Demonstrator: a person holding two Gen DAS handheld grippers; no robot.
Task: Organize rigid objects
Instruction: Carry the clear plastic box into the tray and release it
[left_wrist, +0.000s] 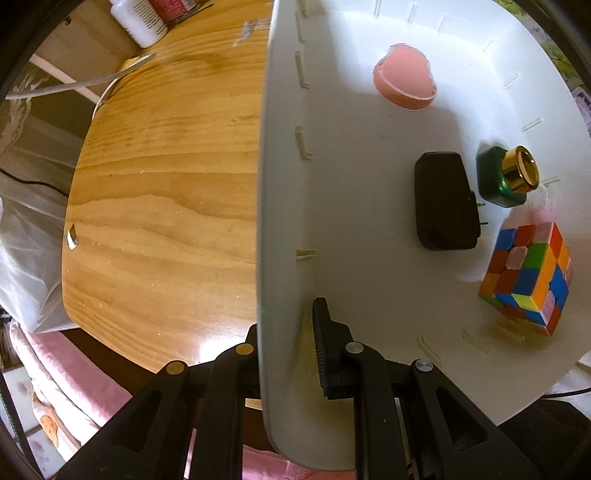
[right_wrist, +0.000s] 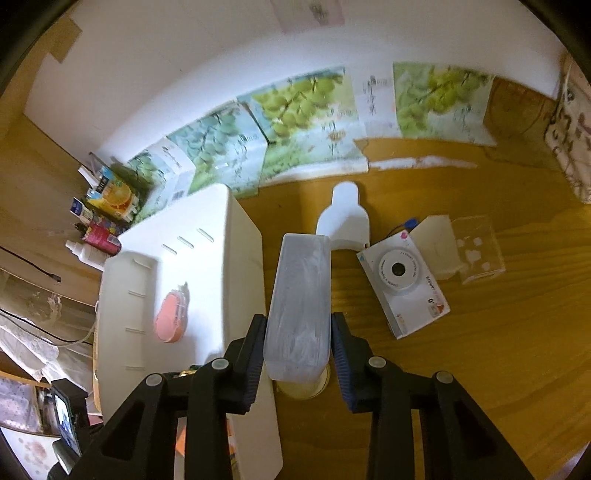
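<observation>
Left wrist view: your left tongs (left_wrist: 286, 328) point down and are clamped on the near wall of the white bin (left_wrist: 280, 184), one finger (left_wrist: 325, 343) inside the wall and the other outside it, over the wooden tabletop (left_wrist: 166, 184). On the bin's floor lie a pink heart-shaped case (left_wrist: 404, 79), a black charger plug (left_wrist: 445, 201), a green bottle with a gold cap (left_wrist: 508, 177) just beside the plug, and a colour cube (left_wrist: 528, 273) near the lower right wall; the plug and the bottle stand apart from the pink case. A white bottle (left_wrist: 138, 20) stands at the far edge of the tabletop. Right wrist view: your right tongs (right_wrist: 298, 338) grip a pale, frosted rectangular container (right_wrist: 301, 295) between their ribbed pads (right_wrist: 341, 354), which press on both of its long sides; the container is held above the tabletop, just to the right of the bin's wall and outside the bin. Beyond it a white spray bottle (right_wrist: 343, 218) lies on the tabletop, with a white camera box (right_wrist: 404, 280) to its right and a clear plastic holder (right_wrist: 476, 247) next to that. Printed grape cartons (right_wrist: 303, 107) line the wall behind. The view is blurred along its upper edge.
</observation>
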